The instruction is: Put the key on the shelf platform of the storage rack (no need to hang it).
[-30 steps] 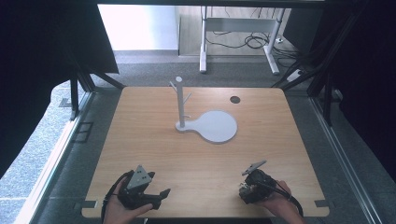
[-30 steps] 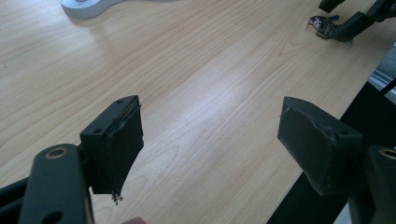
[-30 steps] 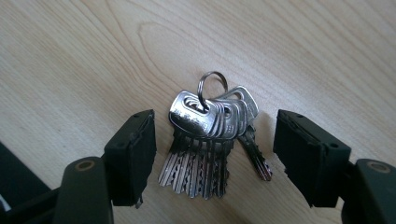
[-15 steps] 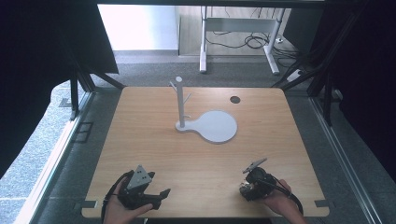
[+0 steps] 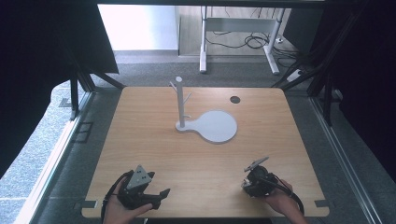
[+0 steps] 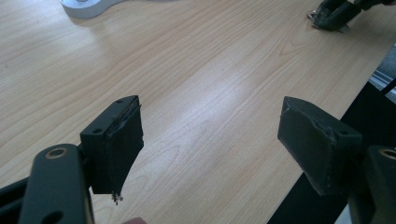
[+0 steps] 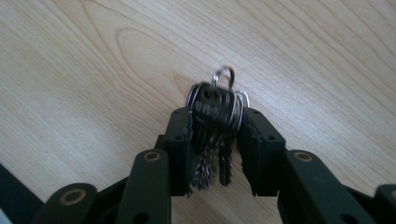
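A bunch of keys (image 7: 214, 106) on metal rings lies on the wooden table (image 5: 154, 154). It sits between the jaws of my right gripper (image 7: 215, 119), which have just been closing and now press on it from both sides. In the high view that right gripper (image 5: 256, 179) sits near the table's front right edge, held by a hand. My left gripper (image 5: 161, 193) rests at the front left. Its jaws stand wide open in the left gripper view (image 6: 210, 135), with bare wood between them.
A white stand (image 5: 179, 100) with short pegs rises from a flat round base (image 5: 217, 127) in the middle of the table; the base's edge (image 6: 88, 7) shows in the left gripper view. A small dark disc (image 5: 235, 99) lies at the back right. The right gripper (image 6: 334, 11) shows far off.
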`<state>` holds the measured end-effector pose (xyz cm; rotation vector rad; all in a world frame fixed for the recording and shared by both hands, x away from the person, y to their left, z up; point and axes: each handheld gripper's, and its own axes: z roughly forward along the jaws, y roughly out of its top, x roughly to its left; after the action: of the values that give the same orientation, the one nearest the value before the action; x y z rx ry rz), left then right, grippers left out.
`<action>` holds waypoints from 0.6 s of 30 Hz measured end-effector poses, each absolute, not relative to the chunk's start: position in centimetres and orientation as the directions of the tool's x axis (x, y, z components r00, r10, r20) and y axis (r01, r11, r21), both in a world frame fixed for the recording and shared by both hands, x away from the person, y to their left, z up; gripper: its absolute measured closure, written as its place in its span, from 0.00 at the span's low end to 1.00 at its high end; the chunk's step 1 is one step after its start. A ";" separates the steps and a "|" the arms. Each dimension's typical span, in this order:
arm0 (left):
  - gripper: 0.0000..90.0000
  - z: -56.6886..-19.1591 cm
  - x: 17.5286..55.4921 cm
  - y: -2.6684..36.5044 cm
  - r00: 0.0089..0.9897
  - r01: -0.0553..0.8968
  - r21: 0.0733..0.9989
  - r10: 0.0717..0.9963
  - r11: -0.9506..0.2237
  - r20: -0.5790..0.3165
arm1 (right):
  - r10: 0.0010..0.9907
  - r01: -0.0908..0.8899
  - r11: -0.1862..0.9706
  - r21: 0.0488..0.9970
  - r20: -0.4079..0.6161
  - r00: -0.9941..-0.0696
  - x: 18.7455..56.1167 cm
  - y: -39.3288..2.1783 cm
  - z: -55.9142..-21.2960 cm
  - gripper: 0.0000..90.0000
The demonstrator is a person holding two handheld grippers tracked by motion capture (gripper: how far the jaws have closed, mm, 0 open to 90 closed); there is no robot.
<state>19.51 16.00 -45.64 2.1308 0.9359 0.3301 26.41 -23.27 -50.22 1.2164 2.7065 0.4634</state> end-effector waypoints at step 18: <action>0.25 -45.7 19.6 16.1 0.692 0.518 0.740 0.719 -0.429 -0.068 | 0.745 0.713 0.617 0.333 0.043 -0.665 26.9 -24.2 -49.6 0.94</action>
<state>19.55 16.09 -45.69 2.1270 0.9429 0.3311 26.90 -24.18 -49.58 1.2368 2.7345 0.4957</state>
